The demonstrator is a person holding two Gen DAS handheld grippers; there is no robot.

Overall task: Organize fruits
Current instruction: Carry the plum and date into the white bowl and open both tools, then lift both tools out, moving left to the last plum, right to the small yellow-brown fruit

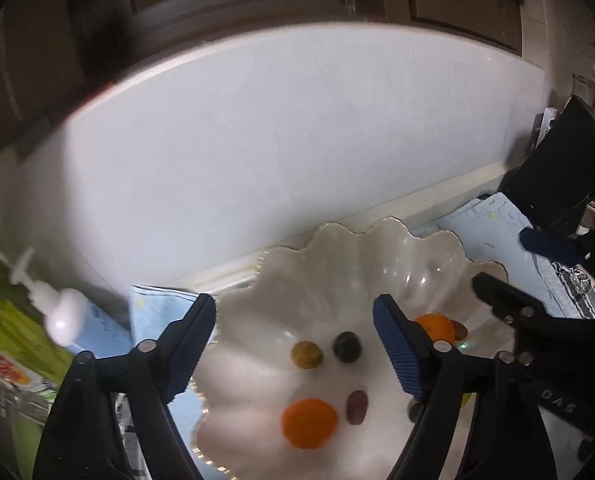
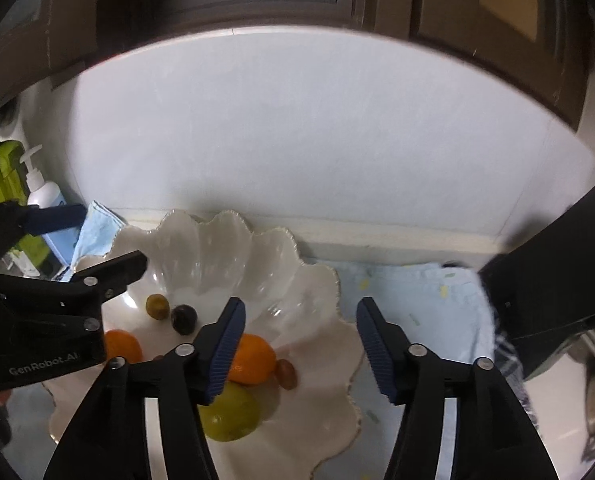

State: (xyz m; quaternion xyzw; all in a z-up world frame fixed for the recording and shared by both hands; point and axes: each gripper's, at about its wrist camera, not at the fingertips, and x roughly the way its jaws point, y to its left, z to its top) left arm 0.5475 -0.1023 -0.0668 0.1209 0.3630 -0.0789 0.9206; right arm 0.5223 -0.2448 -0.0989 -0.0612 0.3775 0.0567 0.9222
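A white scalloped bowl (image 1: 337, 256) (image 2: 201, 248) holds the fruit. In the left wrist view I see an orange (image 1: 309, 423), a second orange (image 1: 437, 327), a yellowish small fruit (image 1: 306, 355), a dark one (image 1: 347, 346) and a reddish one (image 1: 356, 407). In the right wrist view an orange (image 2: 255, 358), a green fruit (image 2: 231, 412), another orange (image 2: 123, 346), a reddish fruit (image 2: 287, 374), an olive one (image 2: 157, 306) and a dark one (image 2: 184, 319) lie in it. My left gripper (image 1: 295, 344) is open and empty above the bowl. My right gripper (image 2: 301, 346) is open and empty over its right rim.
A light blue cloth (image 2: 417, 300) lies under and right of the bowl. A white pump bottle (image 1: 63, 316) and a green bottle (image 2: 1, 168) stand at the left by the white wall. A black object (image 2: 557, 280) stands at the right.
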